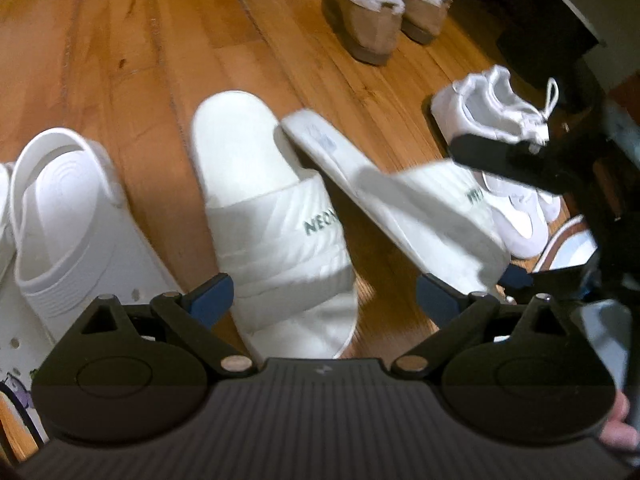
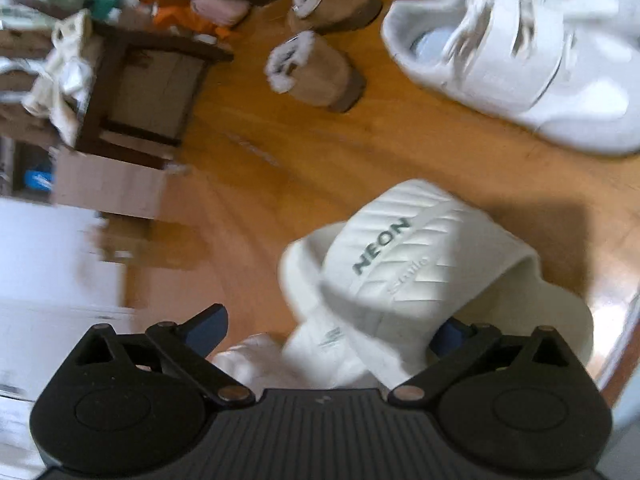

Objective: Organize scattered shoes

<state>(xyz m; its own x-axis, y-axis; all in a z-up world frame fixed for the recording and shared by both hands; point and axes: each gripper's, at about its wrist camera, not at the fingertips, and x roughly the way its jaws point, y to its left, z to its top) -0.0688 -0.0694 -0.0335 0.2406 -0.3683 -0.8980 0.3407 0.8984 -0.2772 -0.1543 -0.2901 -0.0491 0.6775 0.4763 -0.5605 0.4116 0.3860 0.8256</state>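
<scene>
Shoes lay scattered on the wooden floor, and nearest the left claw a white slide marked NEON sat flat, its toe end between the spread, unclenched jaws with neither blue pad touching it. That claw pointed steeply down at the floor. Part of a hand showed at the lower right edge of the left wrist view. Just left of the slide stood a white clog. To the right the second slide was tilted, its heel propped against the flat slide. The right claw was released, jaws at their widest, angled downward beside the second slide; its right finger looked tucked under the strap, though whether it touched was unclear. In the left wrist view the right claw's dark body hung over that slide's strap. Beyond it lay a pair of white sneakers, close together. Farther back a pair of tan fur-lined slippers stood side by side. Farthest off were a cardboard box and a dark wooden stool draped with cloth.
</scene>
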